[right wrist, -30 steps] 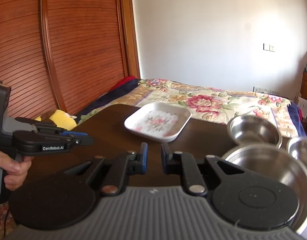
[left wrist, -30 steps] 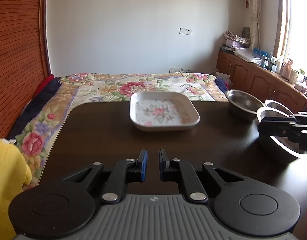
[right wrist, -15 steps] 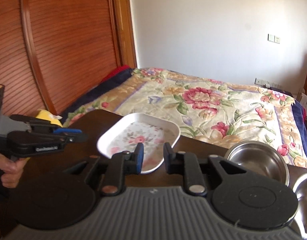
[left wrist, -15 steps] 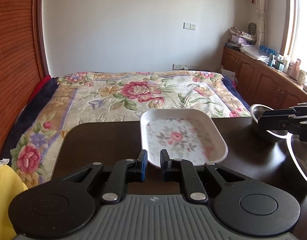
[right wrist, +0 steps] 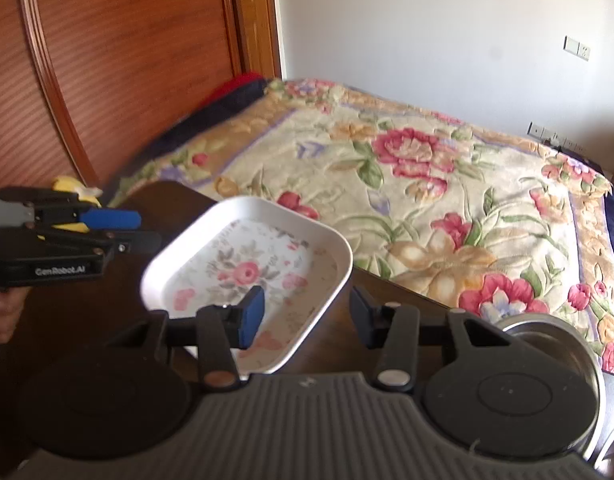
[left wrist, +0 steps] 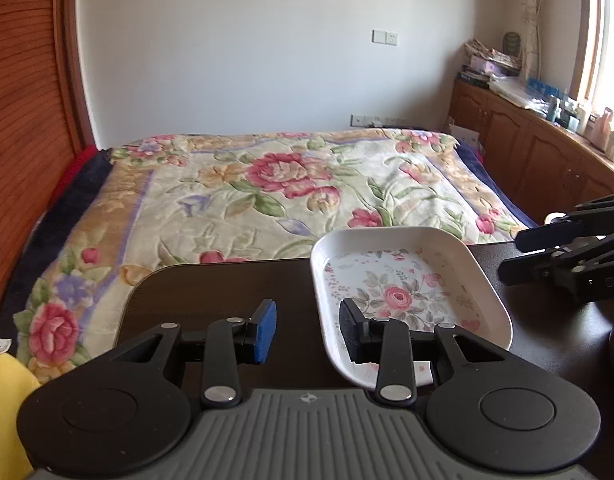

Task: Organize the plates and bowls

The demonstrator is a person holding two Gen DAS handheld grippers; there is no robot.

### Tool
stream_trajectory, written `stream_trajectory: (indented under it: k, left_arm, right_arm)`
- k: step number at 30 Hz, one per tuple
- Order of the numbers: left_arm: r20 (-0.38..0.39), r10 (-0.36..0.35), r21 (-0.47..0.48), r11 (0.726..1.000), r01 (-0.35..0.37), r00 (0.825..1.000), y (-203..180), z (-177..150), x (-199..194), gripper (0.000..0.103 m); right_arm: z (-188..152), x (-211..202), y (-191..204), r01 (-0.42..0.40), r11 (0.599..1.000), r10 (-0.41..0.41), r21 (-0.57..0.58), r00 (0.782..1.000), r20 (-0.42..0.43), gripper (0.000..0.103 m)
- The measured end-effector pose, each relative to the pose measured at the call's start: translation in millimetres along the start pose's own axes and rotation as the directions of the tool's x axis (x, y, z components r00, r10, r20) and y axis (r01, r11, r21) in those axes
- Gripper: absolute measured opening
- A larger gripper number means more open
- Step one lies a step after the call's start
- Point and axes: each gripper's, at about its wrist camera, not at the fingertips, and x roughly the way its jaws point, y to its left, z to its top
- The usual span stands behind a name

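1. Tools first: both have spread wide since half a second ago, when their fingers stood nearly together. The left tool (left wrist: 307,330) now brackets the near left rim of the floral plate (left wrist: 403,280), one finger over the plate and one over bare wood; the right tool (right wrist: 307,316) brackets its near right rim the same way. Neither grips anything yet.
2. The plate lies flat on the dark tabletop (left wrist: 227,284), near its far edge, closer in both views than before.
3. My reading: both tools have closed in for a two-sided pinch on the rim, so lifting the plate is the step in hand.
4. Outward: a steel bowl (right wrist: 547,328) sits at the right, partly hidden behind the right tool's body; the flowered bed (left wrist: 267,184) lies beyond the tabletop.
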Motion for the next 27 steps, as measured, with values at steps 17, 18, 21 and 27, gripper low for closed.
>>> stream_trajectory:
  k: [17,18,21,27]
  left_arm:
    - [-0.053,-0.083,0.01,0.996,0.084,0.995,-0.5,5.6,37.3,0.021]
    - [-0.055,-0.09,0.008,0.996,0.09,0.994,-0.3,4.9,37.7,0.019]
    - [-0.063,-0.094,0.005,0.995,0.095,0.994,0.8,2.8,39.7,0.017]
    - [-0.073,-0.101,0.008,0.995,0.101,0.992,0.4,0.3,42.5,0.014]
  right_arm:
    - [8.2,33.7,-14.2,-0.033,0.999,0.037,0.033,0.991,-0.128,0.027]
    - [7.5,35.0,-14.2,-0.034,0.999,0.038,0.035,0.99,-0.136,0.027]
    - [5.9,37.8,-13.0,-0.039,0.999,0.043,0.032,0.988,-0.151,0.02]
    - [5.6,40.0,-13.4,-0.049,0.998,0.055,0.039,0.986,-0.16,0.017]
